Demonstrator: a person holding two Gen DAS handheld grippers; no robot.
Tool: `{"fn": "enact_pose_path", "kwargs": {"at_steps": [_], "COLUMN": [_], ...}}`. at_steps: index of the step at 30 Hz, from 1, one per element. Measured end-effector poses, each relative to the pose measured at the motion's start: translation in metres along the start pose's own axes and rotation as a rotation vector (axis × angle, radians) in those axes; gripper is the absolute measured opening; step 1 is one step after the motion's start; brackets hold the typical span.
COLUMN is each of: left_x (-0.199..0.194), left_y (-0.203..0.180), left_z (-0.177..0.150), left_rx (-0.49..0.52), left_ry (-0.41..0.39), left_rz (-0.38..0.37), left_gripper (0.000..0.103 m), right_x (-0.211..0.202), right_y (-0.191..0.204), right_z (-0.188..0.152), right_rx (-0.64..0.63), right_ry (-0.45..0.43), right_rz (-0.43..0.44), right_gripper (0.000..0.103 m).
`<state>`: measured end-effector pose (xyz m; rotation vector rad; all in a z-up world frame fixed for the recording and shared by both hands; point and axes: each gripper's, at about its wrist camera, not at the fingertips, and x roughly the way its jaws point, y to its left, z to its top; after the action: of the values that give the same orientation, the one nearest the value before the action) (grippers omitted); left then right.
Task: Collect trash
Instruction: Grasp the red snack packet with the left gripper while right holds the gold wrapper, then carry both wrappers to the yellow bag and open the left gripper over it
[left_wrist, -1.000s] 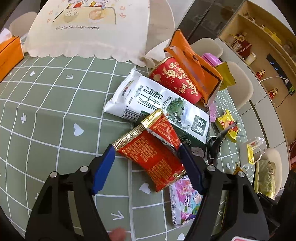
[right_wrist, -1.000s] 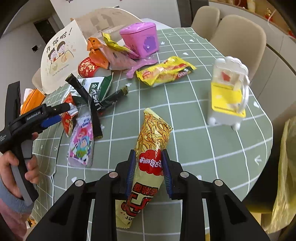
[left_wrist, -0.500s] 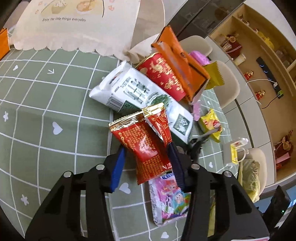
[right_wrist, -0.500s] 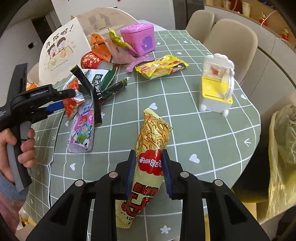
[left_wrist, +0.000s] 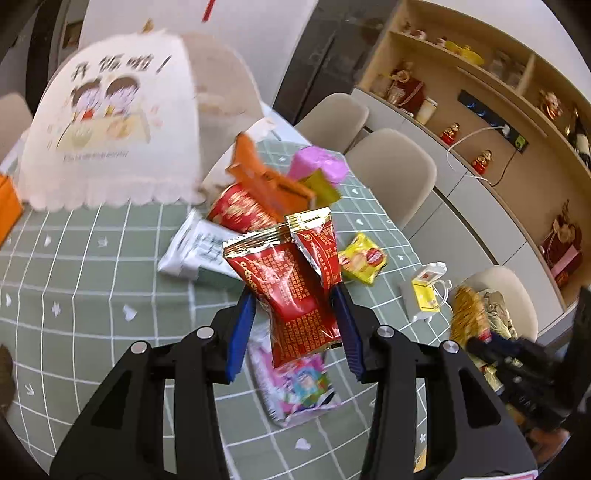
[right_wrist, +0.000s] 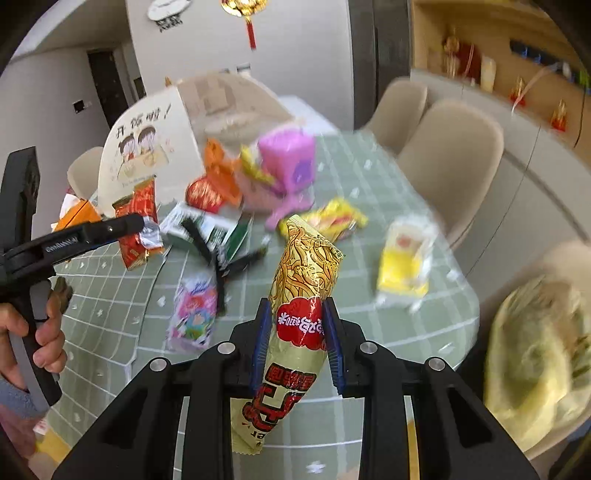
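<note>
My left gripper (left_wrist: 291, 295) holds a red foil snack wrapper (left_wrist: 288, 280) above the green checked table (left_wrist: 74, 266). Its jaws are closing, and the blue pads press the wrapper's sides. From the right wrist view the same left gripper (right_wrist: 136, 225) shows at the left in a hand, with the red wrapper (right_wrist: 135, 236) hanging from it. My right gripper (right_wrist: 295, 306) is shut on a long yellow noodle-snack packet (right_wrist: 306, 266), raised off the table. That packet (left_wrist: 467, 310) also shows at the right of the left wrist view.
On the table lie a pink wrapper (left_wrist: 295, 384), a white-green carton (left_wrist: 195, 251), a red cup (left_wrist: 236, 210), an orange packet (left_wrist: 266, 181), a yellow wrapper (left_wrist: 362, 258) and black strips (right_wrist: 207, 251). A pink toy bin (right_wrist: 288, 158), a yellow-white toy (right_wrist: 404, 258) and a food cover (left_wrist: 110, 122) stand there. A yellow bag (right_wrist: 535, 350) sits at right.
My left gripper closed on the red wrapper and lifted it off the table. My right gripper rose with the yellow packet still in it. Both views now look more level.
</note>
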<state>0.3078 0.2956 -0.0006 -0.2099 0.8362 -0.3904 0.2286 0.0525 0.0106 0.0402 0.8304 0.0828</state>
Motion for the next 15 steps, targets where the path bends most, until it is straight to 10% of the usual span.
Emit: {"fn": "enact_pose_path", "kwargs": {"at_steps": [15], "left_x": [-0.022], "left_y": [-0.167], "left_z": [-0.008], "left_rx": [0.088], "left_ry": [-0.078], "left_rz": [-0.072], "left_gripper": [0.041], "right_x": [-0.108], "right_y": [-0.130], "right_z": [-0.023], "right_rx": [-0.042], "right_ry": [-0.153], "right_rz": [-0.069], "right_gripper": [0.027]}}
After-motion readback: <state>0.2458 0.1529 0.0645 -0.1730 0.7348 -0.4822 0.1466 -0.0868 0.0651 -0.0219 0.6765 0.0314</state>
